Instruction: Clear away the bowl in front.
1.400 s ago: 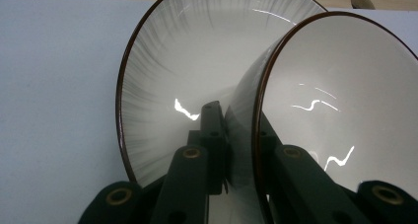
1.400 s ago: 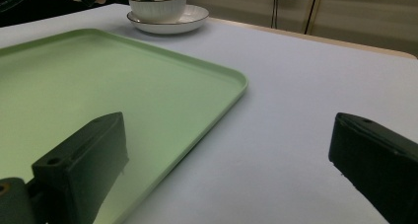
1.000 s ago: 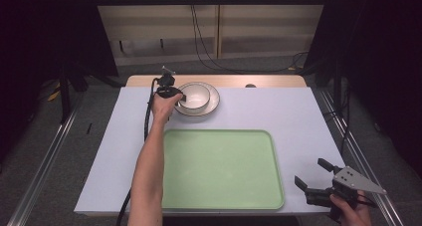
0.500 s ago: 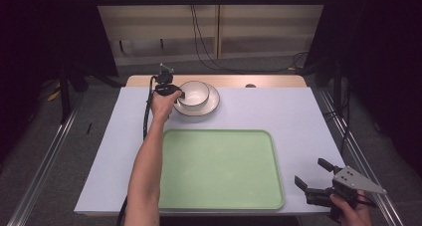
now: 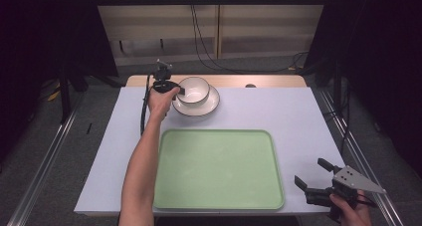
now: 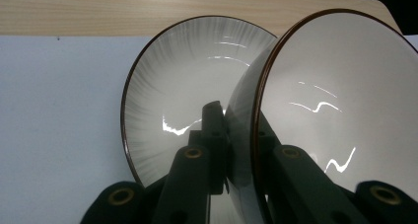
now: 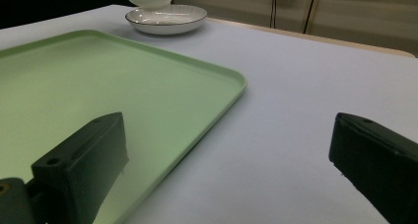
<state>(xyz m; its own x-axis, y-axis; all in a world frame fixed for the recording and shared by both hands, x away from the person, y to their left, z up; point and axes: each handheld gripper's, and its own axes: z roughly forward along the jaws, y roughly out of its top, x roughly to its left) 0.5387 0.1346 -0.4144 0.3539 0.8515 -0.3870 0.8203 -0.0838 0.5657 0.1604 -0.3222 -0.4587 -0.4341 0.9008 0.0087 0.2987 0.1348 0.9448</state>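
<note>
While the right gripper (image 5: 312, 178) is gaping empty at five o'clock, the left gripper (image 5: 178, 90) is clamping the bowl (image 5: 193, 90) rim above the plate (image 5: 205, 106) at eleven o'clock.

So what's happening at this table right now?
A person's left hand-held gripper is clamped on the rim of a white bowl, one jaw inside and one outside, holding it over the plate at the far side of the table. The green tray in front sits empty. The right hand-held gripper waits open near the table's right front corner, holding nothing.
</note>
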